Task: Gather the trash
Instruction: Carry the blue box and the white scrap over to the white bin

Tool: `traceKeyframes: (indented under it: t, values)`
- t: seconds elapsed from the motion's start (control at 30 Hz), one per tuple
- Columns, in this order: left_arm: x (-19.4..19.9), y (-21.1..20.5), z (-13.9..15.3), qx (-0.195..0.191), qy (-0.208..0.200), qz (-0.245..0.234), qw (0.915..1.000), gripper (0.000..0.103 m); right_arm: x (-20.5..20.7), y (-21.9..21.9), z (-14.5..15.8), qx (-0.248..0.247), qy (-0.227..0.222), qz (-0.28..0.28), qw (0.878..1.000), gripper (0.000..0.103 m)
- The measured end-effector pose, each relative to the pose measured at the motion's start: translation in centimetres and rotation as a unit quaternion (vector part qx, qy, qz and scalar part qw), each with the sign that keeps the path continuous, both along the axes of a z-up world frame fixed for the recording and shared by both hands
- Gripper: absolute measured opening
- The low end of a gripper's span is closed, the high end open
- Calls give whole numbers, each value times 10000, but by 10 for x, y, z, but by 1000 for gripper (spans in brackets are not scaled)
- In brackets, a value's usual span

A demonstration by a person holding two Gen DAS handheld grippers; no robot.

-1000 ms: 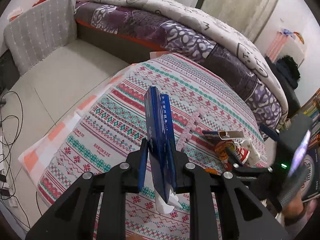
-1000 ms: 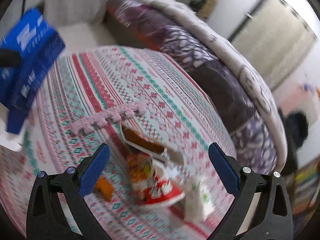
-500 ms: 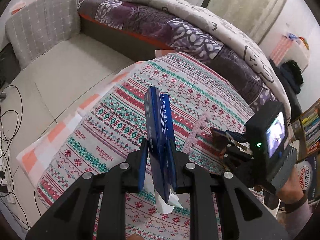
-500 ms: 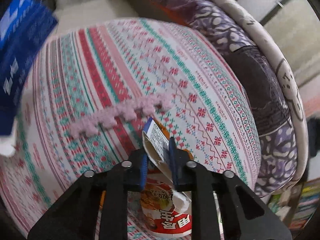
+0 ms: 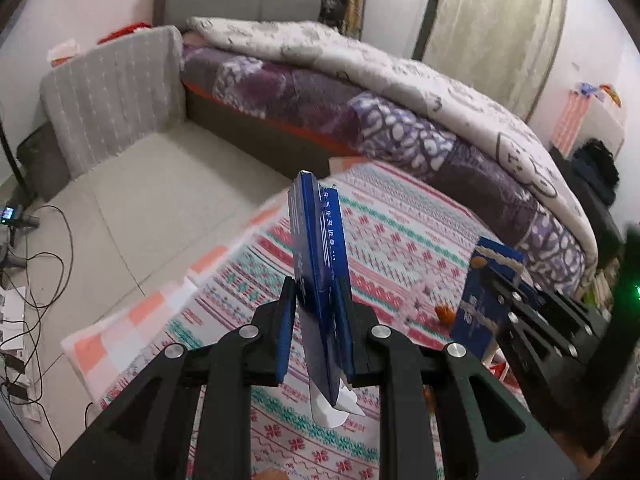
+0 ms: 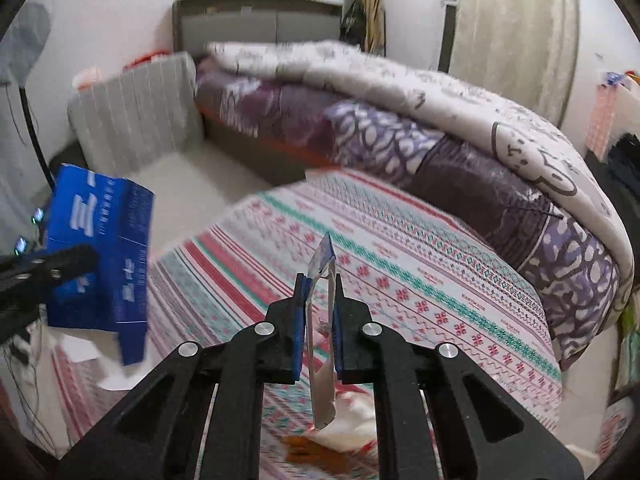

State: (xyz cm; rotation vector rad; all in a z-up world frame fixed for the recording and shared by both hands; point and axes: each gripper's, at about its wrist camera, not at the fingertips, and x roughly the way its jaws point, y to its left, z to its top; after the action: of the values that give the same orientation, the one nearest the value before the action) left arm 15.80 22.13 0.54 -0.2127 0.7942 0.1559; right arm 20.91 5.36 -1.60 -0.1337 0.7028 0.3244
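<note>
Left wrist view shows our left gripper [image 5: 316, 320] clamped on a flattened blue carton [image 5: 320, 264], which stands upright between the jaws with white lettering down its narrow edge and a torn white flap at the bottom. We hold it above a patterned cloth [image 5: 400, 224] with red, teal and white stripes. To the right in this view, our right gripper [image 5: 496, 280] appears side-on, squeezing a blue wrapper [image 5: 478, 304] that is raised off the cloth. A small orange scrap [image 5: 444, 312] lies on the cloth just beside it.

From the right wrist view, our right gripper [image 6: 318, 320] is closed on the wrapper [image 6: 322, 320], seen edge-on as a thin silvery strip with a blue tip, hanging below the jaws. Beneath it, blurred red, white and orange litter [image 6: 340, 428] rests on the cloth [image 6: 420, 280]. At the left edge we see the blue carton [image 6: 100, 256] broadside, pinched by the dark fingers of the left gripper [image 6: 60, 264].

Beyond the cloth stands a bed [image 5: 380, 120] with a purple patterned cover and a pale quilt. A grey cushion [image 5: 116, 96] leans near its head, on a pale tiled floor [image 5: 140, 184]. Black cables [image 5: 36, 272] trail across the floor at the far left.
</note>
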Motion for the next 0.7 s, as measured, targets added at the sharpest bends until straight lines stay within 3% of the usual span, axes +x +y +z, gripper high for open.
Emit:
traceKeyframes:
  t: [0.13, 0.33, 0.7]
  values:
    - [-10, -1, 11, 426, -395, 272, 9979, 20, -19, 1, 11, 330, -213, -202, 9990, 10]
    - [-20, -5, 20, 738, -725, 429, 9937, 20, -44, -8, 20, 649, -435, -560, 9954, 10]
    - [-23, -23, 17, 981, -756, 356, 9917, 20, -58, -32, 14, 952, -446, -813, 9911, 10]
